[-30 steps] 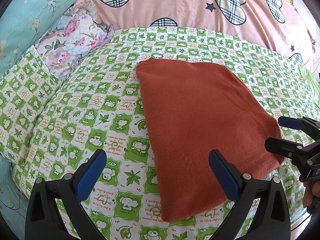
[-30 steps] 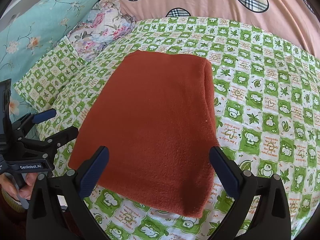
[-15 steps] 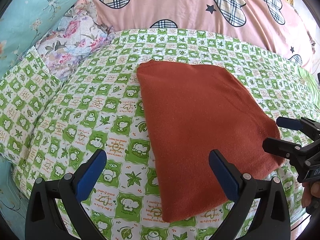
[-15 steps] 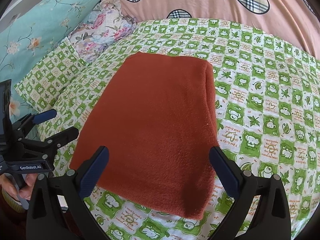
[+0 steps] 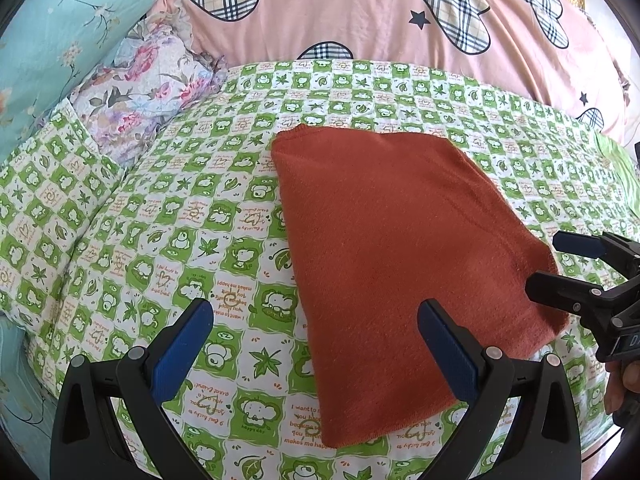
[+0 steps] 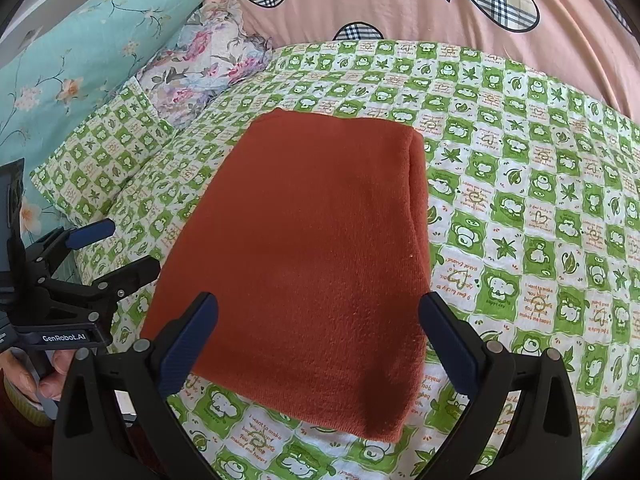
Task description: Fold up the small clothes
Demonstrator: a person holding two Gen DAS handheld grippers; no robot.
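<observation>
A rust-orange knitted cloth, folded into a rough rectangle [image 5: 400, 248], was laid flat on the green-and-white checked bed sheet printed with animals and leaves [image 5: 168, 248], its long axis running from the near edge of the bed toward the far pink quilt with plaid hearts [image 5: 360, 12]. The left gripper [image 5: 316, 344] was held over the near left part of the cloth, its blue-padded fingers [image 5: 184, 344] spread wide and grasping nothing; one finger was seen over the bare sheet, the other over the cloth. The right gripper [image 6: 318, 340] was held over the near end of the cloth, its fingers [image 6: 448, 344] likewise released and empty, straddling most of the cloth's width. In the right wrist view the thicker folded edge [image 6: 416, 216] was shown along the right side. Both grippers were judged about equally near the near short edge, so a further fold would probably be carried from near to far along the long axis.
</observation>
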